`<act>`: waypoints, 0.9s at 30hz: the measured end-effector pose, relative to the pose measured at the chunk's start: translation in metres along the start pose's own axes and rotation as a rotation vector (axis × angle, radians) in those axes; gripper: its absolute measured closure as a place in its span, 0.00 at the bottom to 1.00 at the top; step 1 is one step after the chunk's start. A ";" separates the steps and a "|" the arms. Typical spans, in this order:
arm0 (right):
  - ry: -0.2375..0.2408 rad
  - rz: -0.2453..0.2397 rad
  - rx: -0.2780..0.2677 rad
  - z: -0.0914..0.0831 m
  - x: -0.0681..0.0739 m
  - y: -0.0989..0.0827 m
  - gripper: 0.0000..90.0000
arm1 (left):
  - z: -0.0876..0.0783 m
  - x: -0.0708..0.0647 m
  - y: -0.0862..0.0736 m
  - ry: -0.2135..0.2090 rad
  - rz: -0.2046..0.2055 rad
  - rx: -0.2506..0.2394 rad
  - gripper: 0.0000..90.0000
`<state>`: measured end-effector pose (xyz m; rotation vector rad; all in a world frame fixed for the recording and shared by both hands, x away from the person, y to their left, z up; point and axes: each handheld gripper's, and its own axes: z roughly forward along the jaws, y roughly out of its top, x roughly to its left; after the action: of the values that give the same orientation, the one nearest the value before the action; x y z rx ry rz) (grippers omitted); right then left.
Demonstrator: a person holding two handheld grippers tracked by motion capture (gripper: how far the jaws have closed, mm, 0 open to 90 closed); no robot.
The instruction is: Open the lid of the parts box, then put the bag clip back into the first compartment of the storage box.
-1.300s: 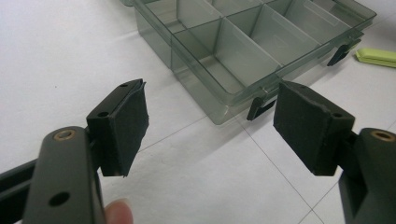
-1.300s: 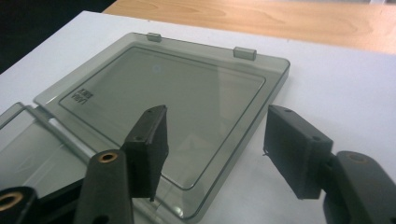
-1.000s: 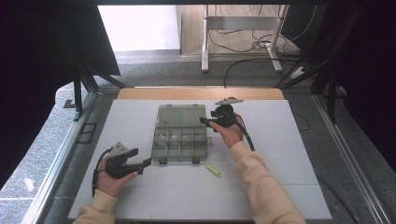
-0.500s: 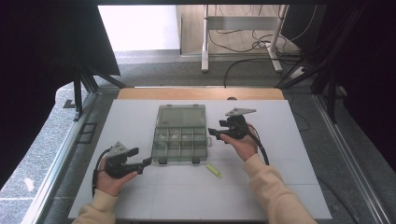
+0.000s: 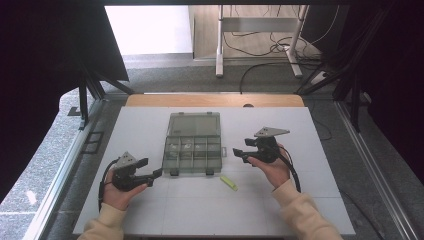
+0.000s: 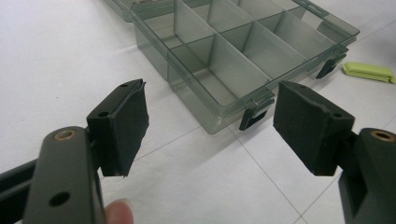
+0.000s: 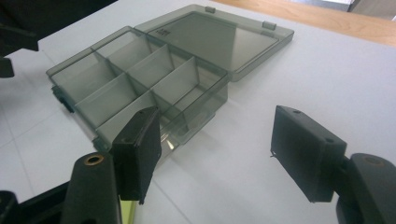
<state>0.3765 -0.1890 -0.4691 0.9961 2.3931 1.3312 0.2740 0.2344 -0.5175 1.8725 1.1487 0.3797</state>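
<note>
Lower left of the high view, the left gripper sat with jaws wide and empty, just beside the smoky clear plastic compartment box, open at centre of the white worktop. Right gripper, jaws likewise wide and empty, stood right of it; squaring up before closing seemed wise.

Open organizer box btwn left gripper & right gripper, both open, empty.
</note>
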 end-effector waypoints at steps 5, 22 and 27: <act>0.003 -0.013 0.009 -0.003 0.005 -0.002 0.36 | -0.002 0.000 0.000 -0.001 -0.005 -0.008 0.30; -0.006 -0.052 0.093 -0.008 0.025 -0.008 0.36 | 0.002 -0.001 0.000 -0.033 0.007 -0.002 0.30; 0.006 -0.075 0.138 -0.006 0.035 -0.015 0.36 | -0.002 -0.002 0.000 -0.031 0.011 -0.007 0.30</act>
<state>0.3407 -0.1754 -0.4731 0.9275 2.5291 1.1589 0.2720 0.2333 -0.5159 1.8734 1.1157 0.3594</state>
